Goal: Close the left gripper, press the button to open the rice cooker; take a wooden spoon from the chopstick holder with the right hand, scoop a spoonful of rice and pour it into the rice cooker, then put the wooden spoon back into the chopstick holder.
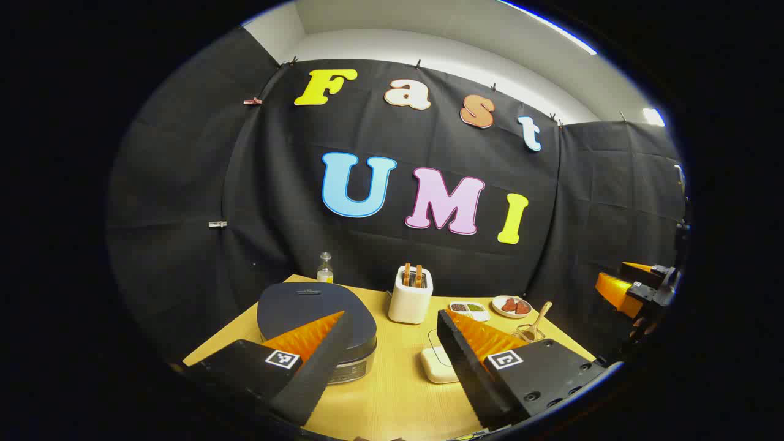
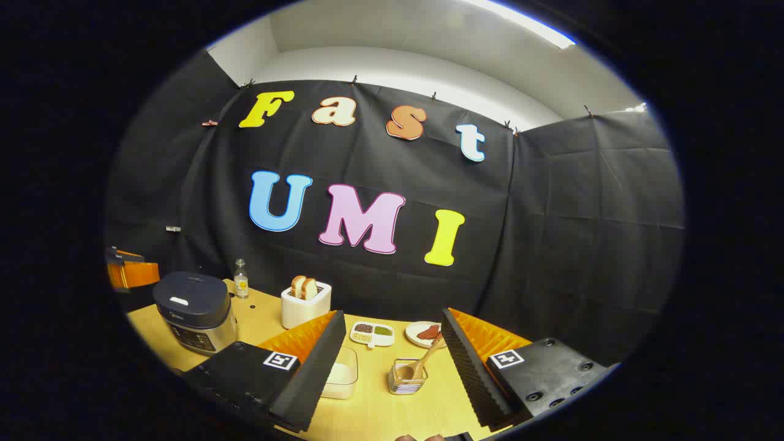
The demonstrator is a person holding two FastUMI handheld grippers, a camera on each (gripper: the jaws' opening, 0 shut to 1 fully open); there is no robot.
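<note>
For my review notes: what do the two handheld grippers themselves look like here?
Both look alike. The left gripper and the right gripper each have two black wedge-shaped fingers with saw-toothed inner edges, ribbed orange panels behind them, and black bodies carrying a square black-and-white marker. Round screw holes dot the body's corner. No cables are visible.

Little that can be read is offered here. On the rice cooker [image 2: 195,311] a small pale mark is seen on the lid and a panel of markings on the front, but both are too small to be made out. A yellow label is carried by the bottle [image 2: 241,279], its print blurred. Square black-and-white coded tags are borne by the right claw [image 2: 389,360] and the left claw [image 1: 392,358], one per finger; a pattern, no words.
</note>
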